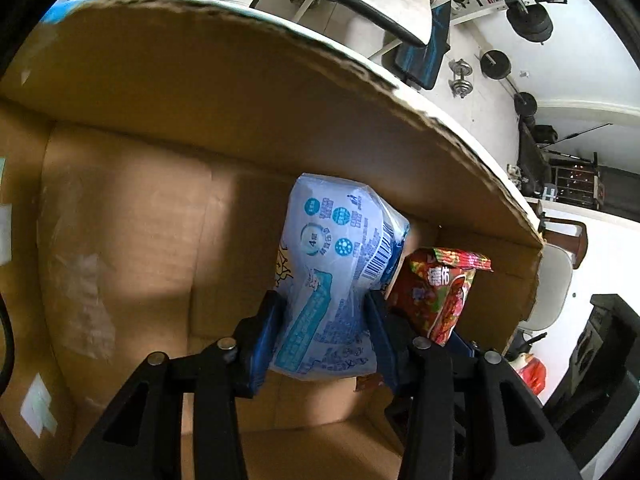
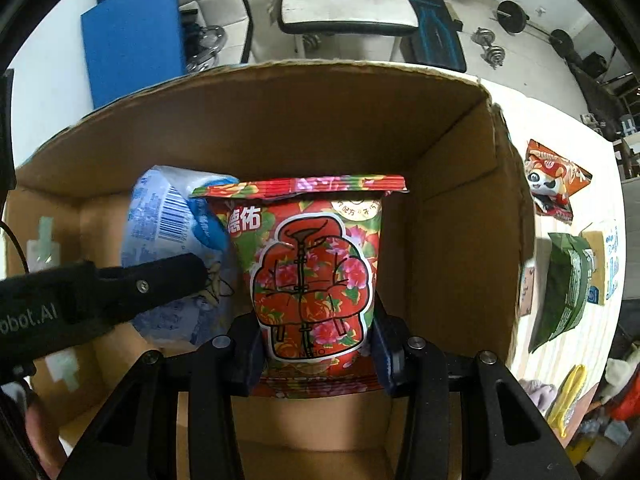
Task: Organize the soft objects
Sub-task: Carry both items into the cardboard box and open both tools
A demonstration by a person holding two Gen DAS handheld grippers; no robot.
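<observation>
My left gripper (image 1: 324, 320) is shut on a pale blue and white soft pack (image 1: 340, 264) and holds it inside an open cardboard box (image 1: 240, 120). My right gripper (image 2: 316, 336) is shut on a red floral pack (image 2: 312, 272) with a jacket drawing, also inside the box (image 2: 320, 120), just right of the blue pack (image 2: 172, 216). The red pack also shows in the left wrist view (image 1: 436, 292), at the right of the blue one. The left gripper's finger (image 2: 160, 280) crosses the blue pack in the right wrist view.
On the table right of the box lie a red panda pack (image 2: 552, 180), a dark green pouch (image 2: 564, 284), a small blue and white carton (image 2: 608, 264) and a yellow item (image 2: 568, 392). A chair (image 2: 344, 0), a blue mat (image 2: 132, 40) and dumbbells (image 2: 492, 48) stand beyond.
</observation>
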